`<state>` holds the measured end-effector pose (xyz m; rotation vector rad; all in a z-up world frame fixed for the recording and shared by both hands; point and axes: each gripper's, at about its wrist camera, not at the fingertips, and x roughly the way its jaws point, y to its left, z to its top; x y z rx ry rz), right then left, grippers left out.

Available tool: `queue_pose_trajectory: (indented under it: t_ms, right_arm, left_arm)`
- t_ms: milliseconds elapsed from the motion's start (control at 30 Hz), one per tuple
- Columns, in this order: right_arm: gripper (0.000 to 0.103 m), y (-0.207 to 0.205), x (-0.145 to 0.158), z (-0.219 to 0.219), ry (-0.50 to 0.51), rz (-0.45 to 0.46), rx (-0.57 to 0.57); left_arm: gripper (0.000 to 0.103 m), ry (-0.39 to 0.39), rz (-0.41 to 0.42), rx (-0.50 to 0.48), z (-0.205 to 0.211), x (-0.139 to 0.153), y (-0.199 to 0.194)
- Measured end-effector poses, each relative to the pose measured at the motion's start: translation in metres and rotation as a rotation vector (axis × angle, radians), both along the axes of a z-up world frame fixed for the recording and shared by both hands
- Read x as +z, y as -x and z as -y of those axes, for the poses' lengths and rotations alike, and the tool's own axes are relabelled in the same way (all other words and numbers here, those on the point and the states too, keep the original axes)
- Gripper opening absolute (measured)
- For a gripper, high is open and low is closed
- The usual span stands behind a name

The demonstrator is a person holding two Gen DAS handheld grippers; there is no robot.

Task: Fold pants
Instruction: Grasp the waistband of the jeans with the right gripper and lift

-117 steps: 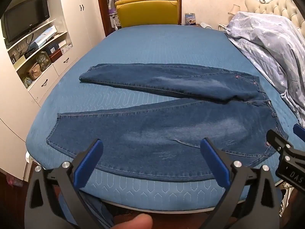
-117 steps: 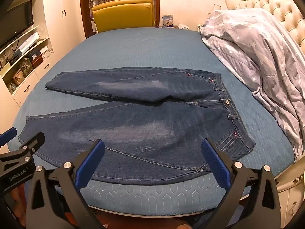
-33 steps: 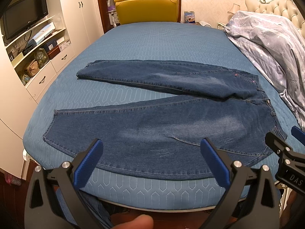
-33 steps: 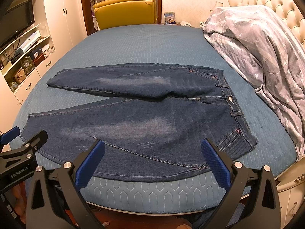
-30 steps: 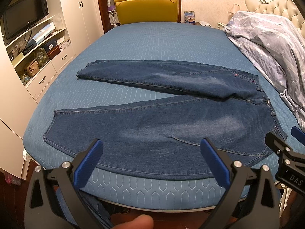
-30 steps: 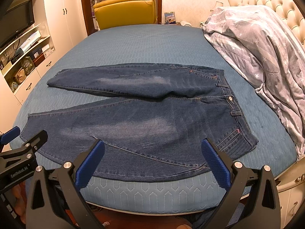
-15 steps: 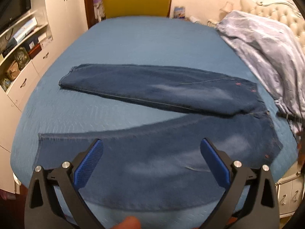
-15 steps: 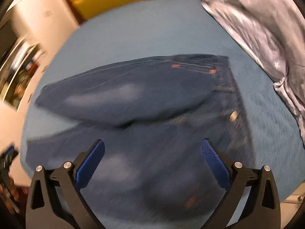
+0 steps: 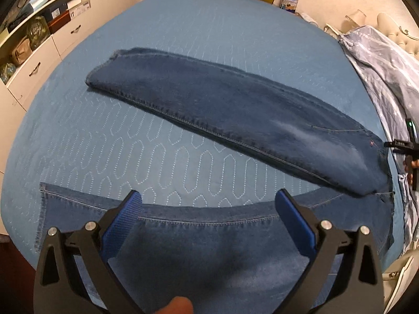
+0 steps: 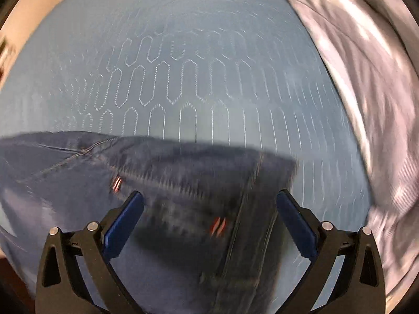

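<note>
Change since earlier: both tongs have pushed forward and down over the bed, from a hover off its near edge to low above the denim; the right wrist view is blurred by that motion.
Left tongs (image 9: 208,216): spread wide, holding nothing, poised over the near trouser leg (image 9: 209,243), whose inner seam crosses just ahead of the blue pads.
Right tongs (image 10: 209,218): also spread and empty, above the waistband end (image 10: 251,209) of the jeans; two red bar tacks show between the pads.
Key relation: the jeans (image 9: 235,110) lie with their long axis left to right, hems to the left, waist to the right. The far leg runs diagonally ahead of the left tongs, well apart from the near leg at the hems and meeting it at the crotch on the right. The right tongs are nearer the waist, the left nearer the legs.
Material: dark blue denim, heavy and flat, with pale faded patches and stitched seams; likely to hold a crease but drag on the cover.
Bed cover (image 9: 162,154): blue quilted fabric with elongated hexagon stitching.
Beyond: a grey star-print duvet (image 10: 366,65) heaped to the right.
</note>
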<state>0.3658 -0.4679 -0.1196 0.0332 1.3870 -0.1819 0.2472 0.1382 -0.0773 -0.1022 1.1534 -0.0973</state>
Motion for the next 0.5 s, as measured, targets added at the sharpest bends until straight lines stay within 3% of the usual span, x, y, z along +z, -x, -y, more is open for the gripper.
queue_pose_trajectory:
  t_ms: [200,367,467,500]
  right_arm:
    - [0.098,-0.022,-0.014,-0.019,0.051,-0.077,0.205]
    - [0.098,-0.036,-0.035,-0.011,-0.001,-0.123,0.245]
    - [0.098,-0.036,-0.041,-0.004,-0.079,-0.104,0.222]
    - [0.089,-0.034,-0.040,-0.004,-0.090,-0.096,0.229]
  left_arm:
    - [0.102,-0.009,-0.010,-0.028,0.006,-0.017,-0.009]
    - [0.102,-0.009,-0.021,-0.006,0.000,-0.028,-0.012]
    - [0.102,-0.018,-0.016,0.002,-0.005,-0.029,-0.012]
    - [0.102,-0.020,-0.013,0.004,-0.007,-0.029,-0.011]
